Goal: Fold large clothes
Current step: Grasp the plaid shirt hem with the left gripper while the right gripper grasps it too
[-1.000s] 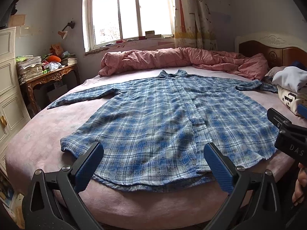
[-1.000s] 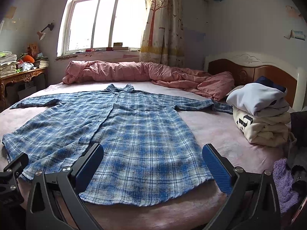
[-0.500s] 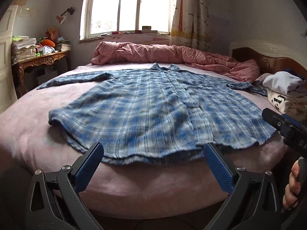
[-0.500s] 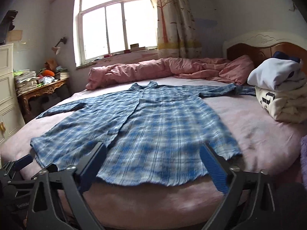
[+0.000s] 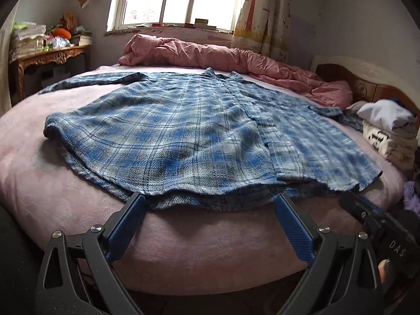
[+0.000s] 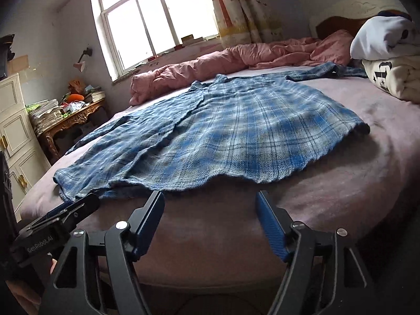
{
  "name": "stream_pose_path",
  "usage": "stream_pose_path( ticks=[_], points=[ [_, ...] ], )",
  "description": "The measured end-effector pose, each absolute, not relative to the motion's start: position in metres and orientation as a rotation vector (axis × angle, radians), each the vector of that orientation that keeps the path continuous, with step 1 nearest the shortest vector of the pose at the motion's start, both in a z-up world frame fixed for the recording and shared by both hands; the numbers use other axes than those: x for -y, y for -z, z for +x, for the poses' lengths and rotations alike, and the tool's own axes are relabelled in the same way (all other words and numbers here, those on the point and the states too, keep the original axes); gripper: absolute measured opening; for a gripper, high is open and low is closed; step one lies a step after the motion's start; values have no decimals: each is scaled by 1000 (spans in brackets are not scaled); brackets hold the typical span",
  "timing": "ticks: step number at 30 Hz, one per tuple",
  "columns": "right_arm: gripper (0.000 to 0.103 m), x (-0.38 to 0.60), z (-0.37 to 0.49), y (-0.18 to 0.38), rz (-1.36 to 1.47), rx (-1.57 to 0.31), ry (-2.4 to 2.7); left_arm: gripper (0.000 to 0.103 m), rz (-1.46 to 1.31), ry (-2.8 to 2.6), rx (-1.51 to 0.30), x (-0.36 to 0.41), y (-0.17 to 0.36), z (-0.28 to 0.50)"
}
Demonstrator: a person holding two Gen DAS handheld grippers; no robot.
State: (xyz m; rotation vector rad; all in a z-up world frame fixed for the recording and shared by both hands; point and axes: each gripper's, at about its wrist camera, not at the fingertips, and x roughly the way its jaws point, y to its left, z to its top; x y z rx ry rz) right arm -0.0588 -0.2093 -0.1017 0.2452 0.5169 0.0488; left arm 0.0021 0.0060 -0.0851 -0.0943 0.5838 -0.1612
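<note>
A blue plaid shirt (image 5: 199, 134) (image 6: 231, 134) lies spread flat on the pink bed (image 5: 183, 241), collar toward the window, sleeves out to both sides, hem toward me. My left gripper (image 5: 210, 203) is open, its blue fingertips (image 5: 136, 202) right at the hem's near edge, left of the button placket. My right gripper (image 6: 210, 197) sits just short of the hem's right part; its jaws are closing, with only bare bedsheet between them. Each gripper shows at the edge of the other's view: the right gripper (image 5: 378, 225) and the left gripper (image 6: 65, 212).
A bunched pink quilt (image 5: 223, 57) lies along the far side under the window. Folded clothes (image 5: 388, 131) (image 6: 388, 60) are stacked at the right by the headboard (image 5: 367, 78). A cluttered wooden side table (image 6: 71, 120) and a white cabinet (image 6: 15, 136) stand on the left.
Both grippers have sunk toward the bed's near edge and come close to the shirt's hem. The right gripper's fingers have drawn closer together. The shirt has not moved.
</note>
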Motion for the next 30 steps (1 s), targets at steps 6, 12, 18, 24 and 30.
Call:
stream_pose_path(
  ticks=[6, 12, 18, 24, 30],
  points=[
    [74, 209, -55, 103, 240, -535, -40, 97, -73, 157, -575, -4, 88, 3],
    [74, 213, -52, 102, 256, -541, -50, 97, -87, 160, -578, -6, 88, 4],
    [74, 218, -43, 98, 312, -552, -44, 97, -170, 161, -557, -14, 85, 10],
    [74, 228, -23, 96, 392, -562, -52, 86, -350, 175, -574, -28, 80, 36],
    [38, 232, -12, 95, 368, -555, 21, 16, -374, 94, -569, -45, 81, 36]
  ],
)
